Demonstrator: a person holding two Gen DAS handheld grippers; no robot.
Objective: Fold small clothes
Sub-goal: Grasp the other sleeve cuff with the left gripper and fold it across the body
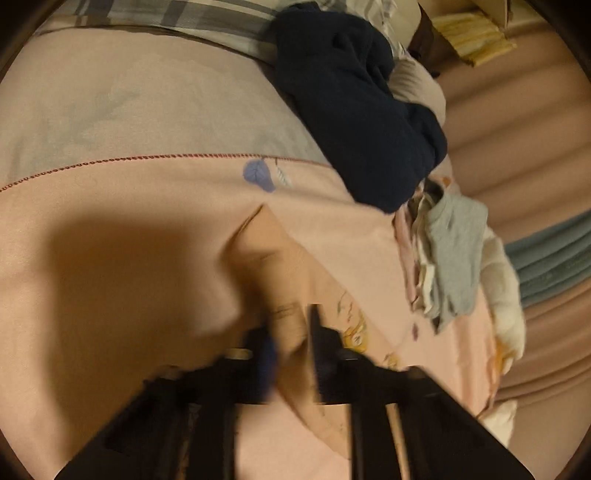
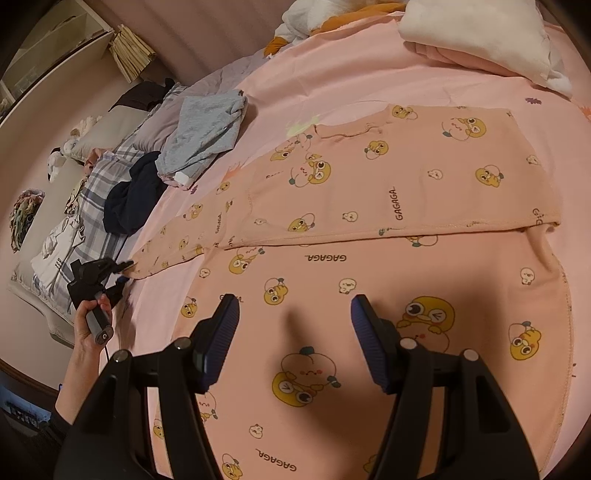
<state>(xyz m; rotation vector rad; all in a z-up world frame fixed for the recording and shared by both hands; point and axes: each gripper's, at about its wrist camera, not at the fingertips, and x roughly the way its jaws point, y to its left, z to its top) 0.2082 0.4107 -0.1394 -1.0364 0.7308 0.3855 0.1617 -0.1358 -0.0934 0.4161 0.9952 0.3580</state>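
Note:
A pink top point(image 2: 369, 192) printed with yellow cartoon faces lies flat on the pink bed sheet point(image 2: 332, 81), its upper half folded over the lower. Its long sleeve point(image 2: 184, 240) stretches out to the left. In the right wrist view my left gripper point(image 2: 125, 271) is at the sleeve's cuff. The left wrist view is blurred, but the sleeve point(image 1: 266, 251) runs in between the closed fingers of the left gripper point(image 1: 291, 332). My right gripper point(image 2: 295, 314) hovers open over the top's lower body, with nothing between its pads.
A grey garment point(image 2: 207, 133) and a navy garment point(image 2: 129, 199) lie at the sheet's left edge, beside plaid bedding point(image 2: 99, 177). White plush and folded fabric point(image 2: 472, 33) sit at the far side. A person's hand point(image 2: 88, 332) holds the left gripper's handle.

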